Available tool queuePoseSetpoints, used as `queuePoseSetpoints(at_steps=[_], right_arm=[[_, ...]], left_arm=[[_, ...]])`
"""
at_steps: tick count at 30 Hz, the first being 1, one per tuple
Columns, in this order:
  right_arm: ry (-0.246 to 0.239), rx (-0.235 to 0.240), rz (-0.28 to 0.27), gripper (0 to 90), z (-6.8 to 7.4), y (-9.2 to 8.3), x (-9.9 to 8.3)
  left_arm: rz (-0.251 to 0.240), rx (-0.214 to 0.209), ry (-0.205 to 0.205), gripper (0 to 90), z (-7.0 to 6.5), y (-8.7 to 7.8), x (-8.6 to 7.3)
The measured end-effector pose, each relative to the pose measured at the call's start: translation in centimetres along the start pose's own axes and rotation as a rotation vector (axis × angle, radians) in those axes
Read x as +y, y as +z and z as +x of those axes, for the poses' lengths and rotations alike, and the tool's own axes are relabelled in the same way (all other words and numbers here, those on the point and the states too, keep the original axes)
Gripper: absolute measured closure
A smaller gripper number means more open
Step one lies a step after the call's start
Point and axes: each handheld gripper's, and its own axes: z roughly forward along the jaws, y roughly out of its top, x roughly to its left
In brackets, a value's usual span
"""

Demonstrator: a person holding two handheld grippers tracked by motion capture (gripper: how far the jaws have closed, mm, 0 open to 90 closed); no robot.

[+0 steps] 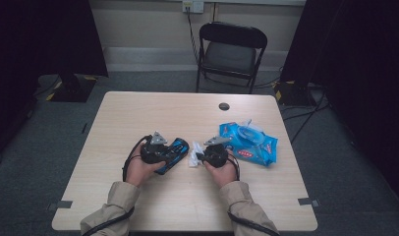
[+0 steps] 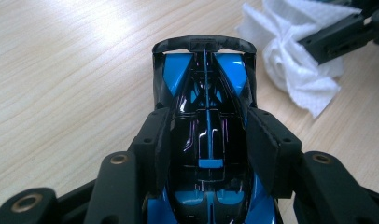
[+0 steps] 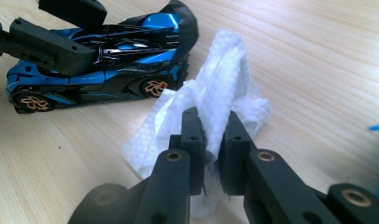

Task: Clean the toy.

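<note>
Tongs first: my left tongs (image 2: 204, 149) clamped the blue toy car (image 2: 205, 121) steady on the tabletop (image 2: 61, 70); my right tongs (image 3: 211, 135) pinched a white wipe (image 3: 225, 79) just beside it, likely for cleaning.

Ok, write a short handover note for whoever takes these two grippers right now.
Left gripper: jaws clamped on the sides of the blue and black toy car, which sits on the table.
Right gripper: shut on a white wipe, bunched up just beside the car.
Blue wipes pack lies to the right.
Done: car steadied, wipe taken.
Left: probably wiping the car; no contact yet.
</note>
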Motion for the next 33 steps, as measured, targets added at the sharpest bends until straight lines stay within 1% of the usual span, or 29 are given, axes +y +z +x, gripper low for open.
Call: queuePoseSetpoints(at_steps=[2, 3, 4, 5, 6, 8, 9, 10, 12, 13, 14, 16, 17, 22, 23, 25, 30, 32, 33], right_arm=[[0.002, 0.005, -0.007, 82.8, 0.0, -0.4, -0.2], [0.002, 0.005, -0.007, 82.8, 0.0, -0.4, -0.2], [0.0, 0.012, -0.009, 82.8, 0.1, -0.4, -0.2], [-0.012, 0.024, -0.01, 82.8, 0.6, -0.2, -0.3], [-0.014, 0.028, -0.011, 82.7, 0.8, -0.1, -0.4], [-0.016, 0.032, -0.013, 82.7, 1.2, 0.2, -0.3], [-0.016, 0.032, -0.013, 82.7, 1.2, 0.2, -0.3], [-0.019, 0.039, -0.011, 82.7, 1.7, 0.8, -0.1], [-0.023, 0.044, -0.006, 82.7, 2.0, 1.1, 0.0], [-0.036, 0.049, 0.001, 82.7, 2.5, 1.6, 0.2], [-0.039, 0.053, 0.002, 82.7, 2.8, 1.8, 0.2], [-0.045, 0.054, 0.003, 82.6, 3.0, 2.0, 0.3], [-0.055, 0.065, 0.006, 82.6, 3.3, 2.3, 0.4], [-0.061, 0.081, 0.006, 82.8, 3.7, 2.4, 0.3], [-0.073, 0.09, 0.01, 82.9, 4.0, 2.4, 0.4], [-0.085, 0.091, 0.012, 82.9, 4.3, 2.5, 0.3], [-0.086, 0.106, 0.01, 83.0, 4.7, 2.5, 0.3], [-0.087, 0.125, 0.011, 83.1, 4.9, 2.5, 0.2], [-0.102, 0.139, 0.015, 83.1, 5.5, 2.6, 0.2]], left_arm=[[0.004, 0.0, 0.007, 51.1, 0.0, 0.0, 0.0], [0.004, -0.007, -0.003, 51.1, 0.0, 0.0, 0.0], [0.004, 0.002, 0.006, 51.0, 0.0, 0.0, 0.0], [0.001, 0.0, 0.005, 51.1, 0.0, 0.0, 0.0], [0.002, 0.003, 0.011, 51.1, 0.0, 0.0, 0.0], [0.0, 0.0, 0.008, 51.1, 0.0, 0.0, -0.1], [0.0, 0.0, 0.008, 51.1, 0.0, 0.0, -0.1], [-0.007, 0.0, -0.002, 51.1, -0.1, 0.0, -0.1], [-0.006, 0.002, -0.001, 51.1, 0.0, 0.0, -0.1], [-0.002, 0.004, 0.002, 51.1, 0.0, 0.0, 0.0], [0.007, -0.004, 0.006, 51.1, 0.0, -0.1, 0.0], [0.003, 0.0, 0.009, 51.1, 0.0, -0.1, 0.0], [0.001, -0.002, 0.003, 51.1, 0.0, -0.1, -0.1], [-0.001, 0.003, 0.009, 51.1, 0.0, -0.1, -0.1], [-0.004, 0.005, 0.004, 51.1, -0.1, -0.1, -0.1], [-0.003, 0.006, 0.005, 51.1, -0.1, -0.1, -0.1], [0.001, 0.004, 0.007, 51.1, -0.1, -0.2, -0.1], [0.001, 0.004, 0.005, 51.1, -0.1, -0.1, -0.1], [0.003, 0.006, 0.007, 51.1, -0.1, -0.1, -0.1]])
